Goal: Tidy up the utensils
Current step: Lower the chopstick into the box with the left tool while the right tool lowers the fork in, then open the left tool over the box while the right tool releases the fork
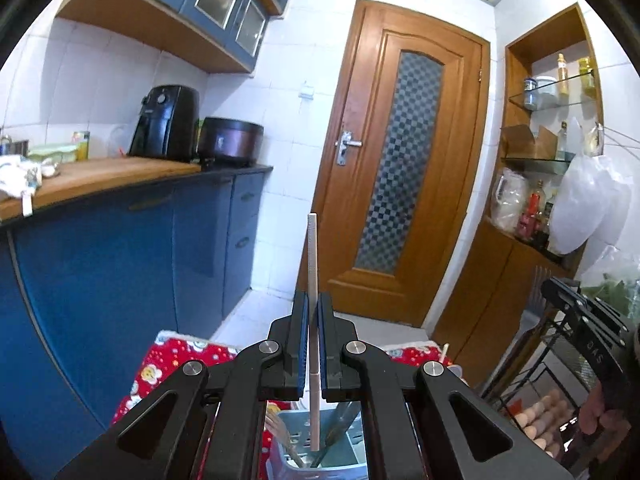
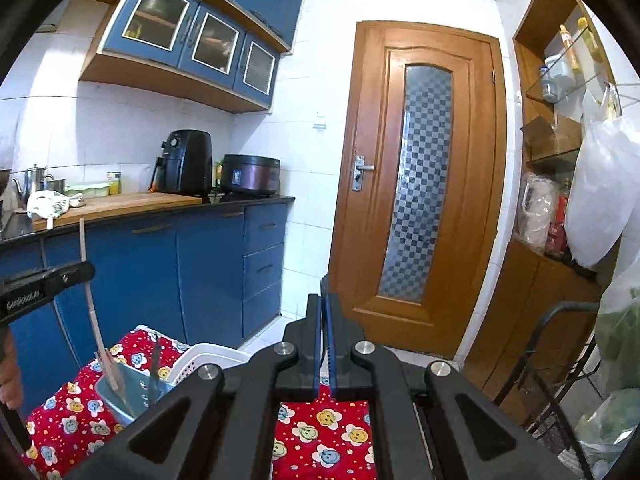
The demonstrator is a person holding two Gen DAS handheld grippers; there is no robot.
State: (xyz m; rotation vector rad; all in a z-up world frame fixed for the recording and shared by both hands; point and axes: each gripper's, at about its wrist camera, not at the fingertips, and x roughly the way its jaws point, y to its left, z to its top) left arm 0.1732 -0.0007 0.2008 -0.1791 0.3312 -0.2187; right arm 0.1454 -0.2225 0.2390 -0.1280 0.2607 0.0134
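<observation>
My left gripper [image 1: 313, 300] is shut on a pale chopstick [image 1: 312, 248], which stands upright between the blue pads. Its lower end hangs in or just over a light blue utensil holder [image 1: 296, 452] with a few other utensils in it. In the right wrist view the same chopstick [image 2: 86, 280] runs from my left gripper [image 2: 84, 271] down into the holder [image 2: 120, 392]. My right gripper [image 2: 324, 300] is shut, with a thin dark utensil [image 2: 324, 282] poking up between its pads. It hovers over the red flowered cloth [image 2: 320, 432].
A white slotted basket [image 2: 212, 356] sits beside the holder on the cloth. Blue cabinets and a counter [image 2: 120, 204] with an air fryer [image 2: 186, 162] and a cooker run along the left. Ahead is a wooden door [image 2: 420, 184]; a wire rack with eggs [image 1: 544, 412] stands right.
</observation>
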